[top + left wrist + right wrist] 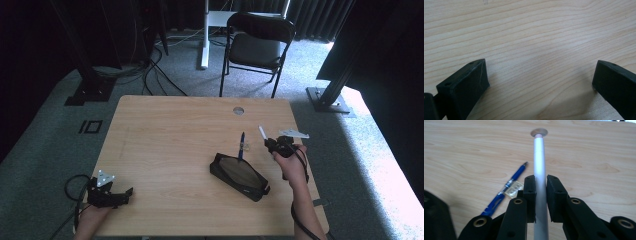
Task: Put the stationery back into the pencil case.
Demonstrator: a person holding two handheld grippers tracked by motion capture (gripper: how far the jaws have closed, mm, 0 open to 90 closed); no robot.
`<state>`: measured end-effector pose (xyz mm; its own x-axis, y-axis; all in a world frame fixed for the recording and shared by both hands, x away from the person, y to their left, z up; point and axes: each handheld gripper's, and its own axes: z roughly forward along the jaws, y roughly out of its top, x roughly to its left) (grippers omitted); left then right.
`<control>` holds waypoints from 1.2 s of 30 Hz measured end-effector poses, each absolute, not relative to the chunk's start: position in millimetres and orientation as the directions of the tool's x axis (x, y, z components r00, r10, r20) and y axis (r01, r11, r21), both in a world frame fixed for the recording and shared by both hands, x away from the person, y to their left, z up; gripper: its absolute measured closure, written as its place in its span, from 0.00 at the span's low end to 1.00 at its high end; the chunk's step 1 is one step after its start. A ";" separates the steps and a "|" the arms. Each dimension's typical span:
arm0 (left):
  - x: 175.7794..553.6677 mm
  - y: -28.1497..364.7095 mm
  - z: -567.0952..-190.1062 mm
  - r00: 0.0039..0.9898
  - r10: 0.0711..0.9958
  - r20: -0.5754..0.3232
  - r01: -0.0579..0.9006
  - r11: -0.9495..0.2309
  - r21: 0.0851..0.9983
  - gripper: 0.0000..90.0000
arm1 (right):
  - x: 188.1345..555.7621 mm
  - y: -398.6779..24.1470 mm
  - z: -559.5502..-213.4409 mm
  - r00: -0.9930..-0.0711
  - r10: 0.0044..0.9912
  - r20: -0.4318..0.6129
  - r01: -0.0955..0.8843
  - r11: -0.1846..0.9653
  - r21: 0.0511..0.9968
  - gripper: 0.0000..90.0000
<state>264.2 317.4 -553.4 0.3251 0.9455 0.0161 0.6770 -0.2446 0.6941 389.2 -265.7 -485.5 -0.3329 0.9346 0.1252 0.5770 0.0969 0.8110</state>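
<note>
**Pen clamped, clear of the table**

Your right gripper (540,185) is clamped on a white pen (539,162) — held above the table (165,130), just right of the black case (240,175) and the blue pen (242,145). Your left gripper (540,77) sits low at the near left corner, jaws wide apart with nothing between them.

right gripper (267,141) clamping white pen (262,132); black pouch (239,176)
</note>
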 end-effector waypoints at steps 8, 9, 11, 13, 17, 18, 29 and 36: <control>264.2 317.4 -553.4 0.325 0.946 0.016 0.677 -0.244 0.694 0.01 | 376.4 -259.9 -468.0 -0.397 0.911 0.110 0.528 0.129 0.840 0.87; 264.3 317.4 -553.4 0.325 0.946 0.016 0.677 -0.244 0.694 0.01 | 374.4 -258.7 -465.5 -0.411 0.904 0.113 0.524 0.133 0.841 0.87; 264.3 317.4 -553.4 0.325 0.946 0.016 0.677 -0.245 0.694 0.01 | 369.7 -256.0 -459.7 -0.429 0.898 0.103 0.509 0.146 0.848 0.87; 264.3 317.4 -553.4 0.325 0.946 0.016 0.677 -0.245 0.694 0.01 | 365.0 -253.3 -454.0 -0.451 0.886 0.109 0.495 0.147 0.856 0.87; 264.3 317.4 -553.4 0.325 0.945 0.016 0.677 -0.245 0.694 0.01 | 354.6 -246.7 -441.5 -0.497 0.862 0.097 0.465 0.170 0.869 0.87; 264.2 317.4 -553.4 0.325 0.946 0.016 0.677 -0.245 0.694 0.01 | 351.9 -244.9 -438.6 -0.512 0.855 0.087 0.455 0.184 0.871 0.87; 264.3 317.3 -553.5 0.324 0.946 0.015 0.677 -0.242 0.695 0.01 | 330.7 -225.6 -423.5 -0.649 0.759 0.052 0.393 0.276 0.877 0.87; 264.3 317.3 -553.5 0.324 0.946 0.015 0.676 -0.242 0.696 0.01 | 324.2 -218.3 -424.9 -0.716 0.696 0.052 0.369 0.314 0.875 0.87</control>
<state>264.3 317.3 -553.5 0.3236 0.9461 0.0146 0.6765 -0.2421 0.6955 324.2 -218.3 -424.9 -0.7163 0.6958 0.0524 0.3687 0.3137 0.8750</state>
